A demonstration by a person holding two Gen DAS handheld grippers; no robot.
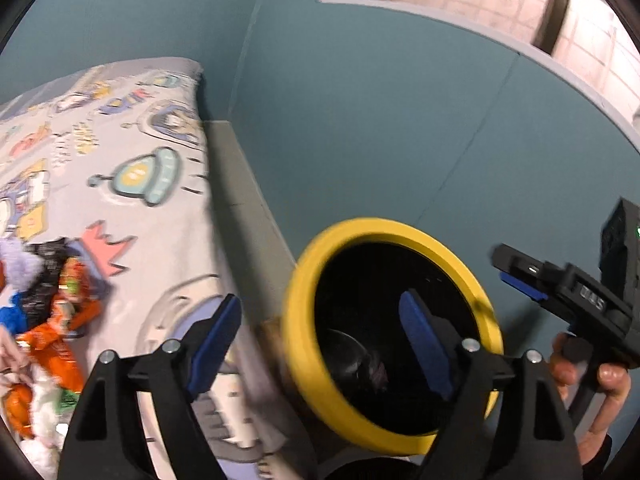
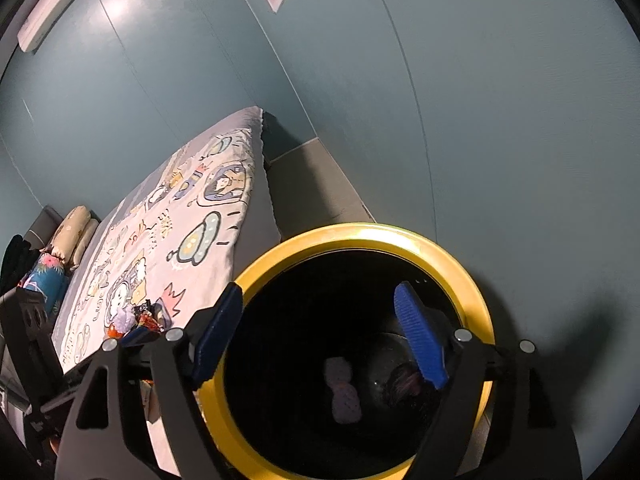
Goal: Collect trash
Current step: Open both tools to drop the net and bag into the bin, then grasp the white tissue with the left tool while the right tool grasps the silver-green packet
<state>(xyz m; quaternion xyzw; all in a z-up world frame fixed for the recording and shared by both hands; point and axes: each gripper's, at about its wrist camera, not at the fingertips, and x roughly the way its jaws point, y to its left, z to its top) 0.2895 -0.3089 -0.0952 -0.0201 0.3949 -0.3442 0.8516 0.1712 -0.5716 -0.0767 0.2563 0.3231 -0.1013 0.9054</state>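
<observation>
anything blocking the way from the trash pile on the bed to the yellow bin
Nothing visible does. The trash pile lies on the bedspread; the bin stands beside the bed, its mouth uncovered. Both the left gripper and right gripper are open and empty.

The yellow-rimmed black bin (image 1: 298,320) is motion-blurred; the dark, indistinct shapes inside it (image 2: 400,384) cannot be identified.
</observation>
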